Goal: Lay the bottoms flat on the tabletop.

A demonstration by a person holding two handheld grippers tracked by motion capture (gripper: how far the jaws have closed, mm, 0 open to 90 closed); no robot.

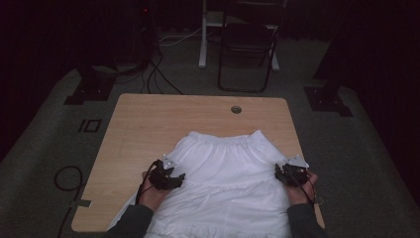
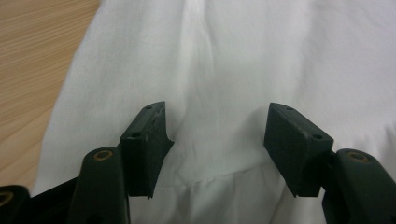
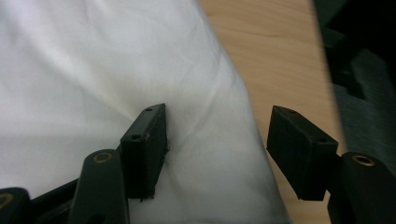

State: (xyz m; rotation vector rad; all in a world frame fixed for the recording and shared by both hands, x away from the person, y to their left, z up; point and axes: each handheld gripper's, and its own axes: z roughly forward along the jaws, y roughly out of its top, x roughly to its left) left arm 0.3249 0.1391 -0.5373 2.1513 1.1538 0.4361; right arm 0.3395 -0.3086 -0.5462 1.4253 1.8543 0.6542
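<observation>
A white gathered garment (image 1: 228,168) lies spread flat on the wooden table (image 1: 148,129), with its elastic waist toward the far side. Over the garment's left edge, my left gripper (image 1: 179,178) stands open; in the left gripper view its jaws (image 2: 218,112) straddle a soft fold of the white cloth (image 2: 233,56) without pressing it. At the right edge my right gripper (image 1: 279,173) is open as well. In the right gripper view its jaws (image 3: 217,114) span the hem where the cloth (image 3: 93,70) meets bare wood (image 3: 271,56).
A round cable hole (image 1: 236,109) sits near the table's far edge. Beyond the table stand a dark folding chair (image 1: 247,49) and a white post (image 1: 203,34). Cables (image 1: 67,178) trail across the grey carpet on the left. Black stand bases (image 1: 327,99) flank the table.
</observation>
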